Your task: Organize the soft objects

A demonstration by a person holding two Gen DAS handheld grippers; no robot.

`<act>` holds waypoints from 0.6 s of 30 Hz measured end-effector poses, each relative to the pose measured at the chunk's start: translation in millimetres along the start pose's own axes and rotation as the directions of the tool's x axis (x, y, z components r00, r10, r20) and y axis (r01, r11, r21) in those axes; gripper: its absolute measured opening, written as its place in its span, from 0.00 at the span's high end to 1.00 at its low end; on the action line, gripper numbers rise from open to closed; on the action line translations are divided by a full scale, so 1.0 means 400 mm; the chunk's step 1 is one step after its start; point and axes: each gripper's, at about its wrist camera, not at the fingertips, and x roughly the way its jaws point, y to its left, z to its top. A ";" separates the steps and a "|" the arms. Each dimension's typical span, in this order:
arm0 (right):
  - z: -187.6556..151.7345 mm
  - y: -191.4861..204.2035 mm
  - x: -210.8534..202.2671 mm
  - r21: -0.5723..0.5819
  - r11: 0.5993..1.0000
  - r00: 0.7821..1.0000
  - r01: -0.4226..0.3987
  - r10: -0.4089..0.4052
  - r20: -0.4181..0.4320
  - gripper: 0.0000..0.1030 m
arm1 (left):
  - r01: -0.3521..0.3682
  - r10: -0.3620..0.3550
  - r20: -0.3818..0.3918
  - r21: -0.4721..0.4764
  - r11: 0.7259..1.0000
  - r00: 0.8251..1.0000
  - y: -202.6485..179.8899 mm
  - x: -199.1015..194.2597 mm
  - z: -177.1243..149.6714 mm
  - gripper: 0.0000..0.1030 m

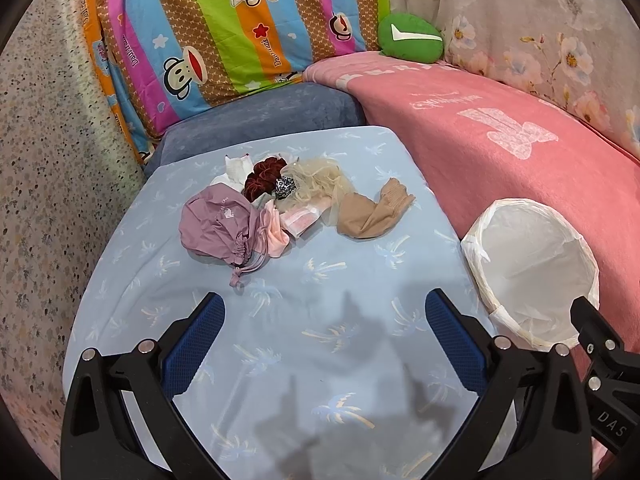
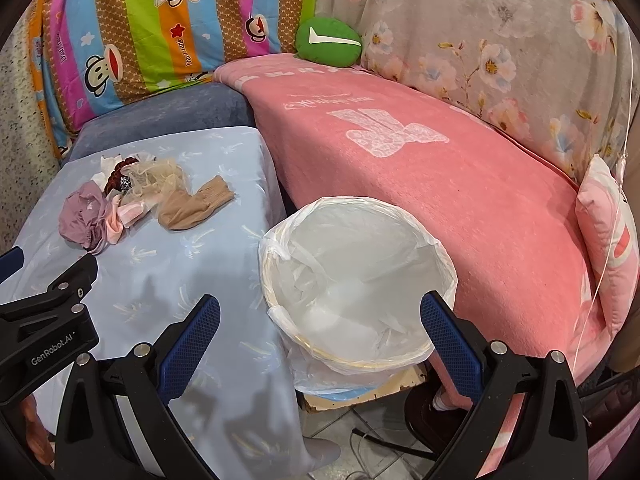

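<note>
While left gripper (image 1: pixel 324 316) gapes empty, "GenRobot.AI" on it, "Captain" pillow (image 1: pixel 224 28).

Striped monkey-print quilt (image 1: pixel 224 28); green cushion (image 1: pixel 410 36)

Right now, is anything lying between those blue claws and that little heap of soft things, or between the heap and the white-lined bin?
Nothing visible blocks either path. Only bare palm-print sheet separates the open left gripper from the pile. The lined bin stands off the sheet's right edge, its mouth open, under the open right gripper.
</note>
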 end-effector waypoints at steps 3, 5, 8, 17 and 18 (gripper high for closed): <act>0.000 0.001 0.000 0.000 1.000 1.000 0.001 -0.001 0.000 0.06 | -0.001 0.001 0.000 0.001 1.000 1.000 0.000 0.000 0.000 0.07; 0.000 -0.001 0.000 0.001 1.000 1.000 0.000 0.000 0.000 0.06 | 0.000 0.000 0.000 0.000 1.000 1.000 0.001 0.000 0.000 0.07; 0.000 -0.001 0.001 0.001 1.000 1.000 0.001 -0.001 0.000 0.06 | 0.000 0.000 0.000 0.001 1.000 1.000 0.000 0.000 0.000 0.07; -0.002 -0.004 0.002 0.003 1.000 1.000 0.000 0.000 0.000 0.06 | 0.000 0.000 0.001 0.002 1.000 1.000 -0.001 0.002 0.000 0.07; -0.002 -0.004 0.002 0.003 1.000 1.000 0.000 0.000 -0.001 0.06 | -0.001 0.001 0.001 0.003 1.000 1.000 -0.002 0.002 -0.001 0.07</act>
